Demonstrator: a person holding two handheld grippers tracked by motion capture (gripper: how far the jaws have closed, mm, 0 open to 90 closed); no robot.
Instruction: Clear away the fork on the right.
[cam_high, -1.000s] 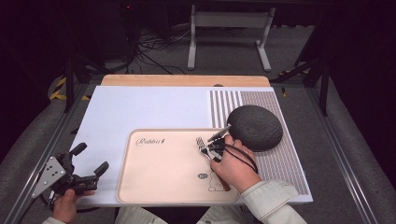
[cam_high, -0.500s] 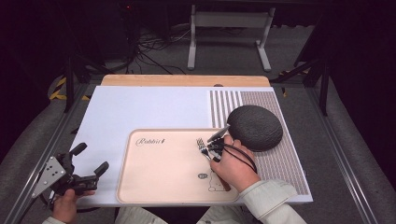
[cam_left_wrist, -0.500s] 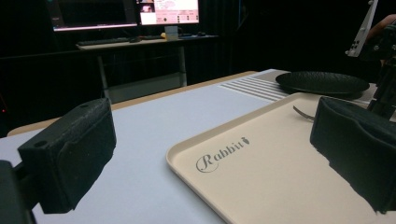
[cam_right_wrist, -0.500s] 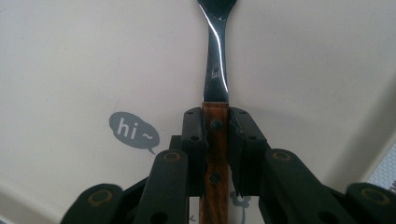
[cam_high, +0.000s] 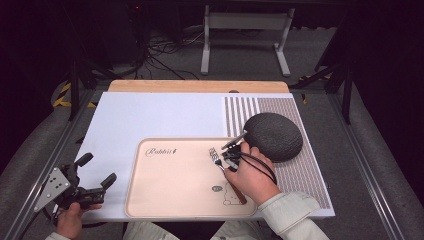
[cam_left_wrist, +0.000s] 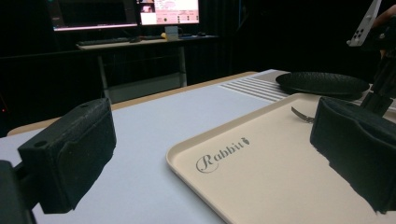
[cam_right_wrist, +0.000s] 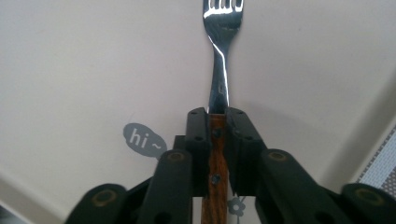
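Your left tongs (cam_high: 95, 172) had open counter (cam_high: 150, 115) ahead; the tray (cam_high: 170, 200) rim lay just beside them, and the dark plate (cam_high: 274, 136) blocked the far right.

We are looking at a lab or recording studio rather than a home: the white work table (cam_high: 150, 120) stands in a dark, black-walled room, framed by metal rails (cam_high: 372, 200) along its sides. Behind it we see loose cables (cam_high: 160, 57) trailing over a grey carpeted floor and the white steel legs of a stand (cam_high: 245, 35). From the left gripper view we also make out a desk (cam_left_wrist: 140, 44) carrying lit monitors (cam_left_wrist: 168, 10) and a keyboard.
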